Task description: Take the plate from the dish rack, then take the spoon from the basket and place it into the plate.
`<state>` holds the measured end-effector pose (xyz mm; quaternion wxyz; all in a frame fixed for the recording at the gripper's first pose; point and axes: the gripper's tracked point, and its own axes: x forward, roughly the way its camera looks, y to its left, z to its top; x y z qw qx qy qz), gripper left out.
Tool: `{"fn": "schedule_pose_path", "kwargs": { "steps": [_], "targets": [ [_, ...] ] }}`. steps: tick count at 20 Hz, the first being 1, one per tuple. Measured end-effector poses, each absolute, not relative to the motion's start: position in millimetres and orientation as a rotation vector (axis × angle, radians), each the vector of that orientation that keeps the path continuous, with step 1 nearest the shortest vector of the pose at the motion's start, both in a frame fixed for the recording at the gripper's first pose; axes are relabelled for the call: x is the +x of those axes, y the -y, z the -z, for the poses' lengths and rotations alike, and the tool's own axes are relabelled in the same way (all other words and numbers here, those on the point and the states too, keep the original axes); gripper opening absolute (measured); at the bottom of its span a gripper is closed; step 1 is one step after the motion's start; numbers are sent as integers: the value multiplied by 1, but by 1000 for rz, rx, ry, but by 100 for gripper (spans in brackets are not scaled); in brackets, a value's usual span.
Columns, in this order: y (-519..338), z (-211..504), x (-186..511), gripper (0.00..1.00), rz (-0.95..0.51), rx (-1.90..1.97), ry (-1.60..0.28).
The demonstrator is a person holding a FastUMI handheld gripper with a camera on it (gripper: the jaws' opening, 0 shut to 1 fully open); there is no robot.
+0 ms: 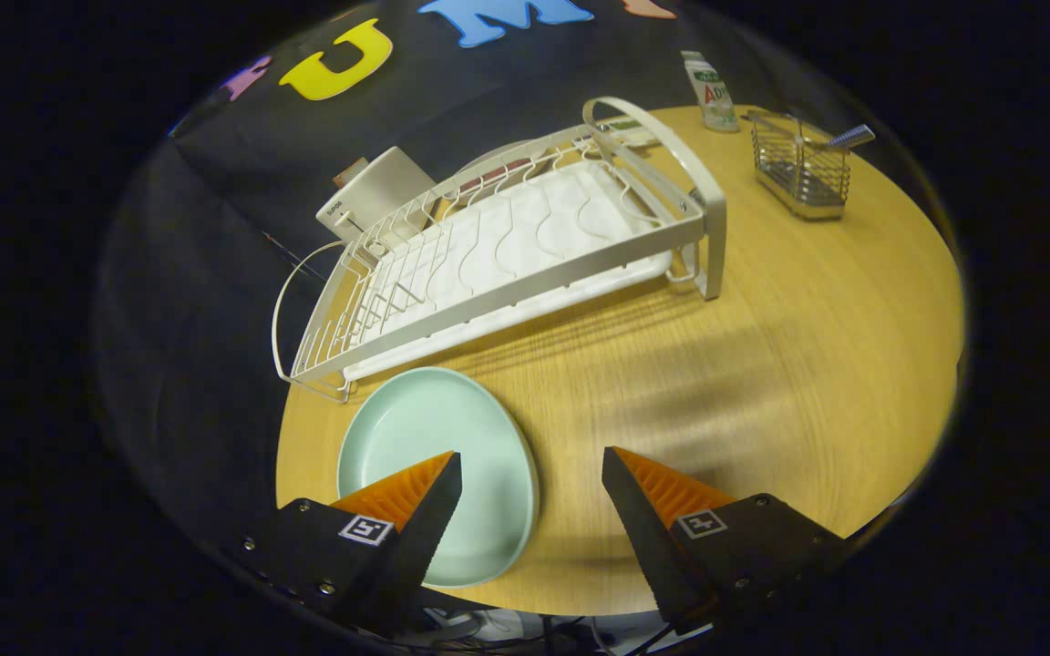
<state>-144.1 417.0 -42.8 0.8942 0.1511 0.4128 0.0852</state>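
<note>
A pale green plate (438, 456) lies flat on the wooden table (762, 364), just in front of the white dish rack (507, 264). My gripper (532, 469) is open and holds nothing. Its left fingertip (438, 483) hangs over the plate's right half; the right one is over bare wood beside the plate. Far beyond the fingers, past the rack's right end, stands a small wire basket (801, 173) with a spoon handle (851, 138) sticking out of its top.
A white and green bottle (709, 91) stands behind the rack beside the basket. A white box (375, 191) leans against the wall behind the rack's left part. The table's round edge runs close to my fingers and along the right.
</note>
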Motion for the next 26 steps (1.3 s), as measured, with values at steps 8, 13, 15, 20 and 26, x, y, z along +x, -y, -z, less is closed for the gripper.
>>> {"fn": "schedule_pose_path", "kwargs": {
  "steps": [8, 13, 15, 20, 26],
  "targets": [
    [-308, -72, -114, 97, 113, 137, -442],
    [-236, -104, -87, 97, 311, 200, -343],
    [-205, -106, -74, 97, 394, 219, -326],
    [-146, -87, -52, 97, 563, 281, -340],
    [-113, -55, -29, 97, 663, 348, -375]
  ]
}}
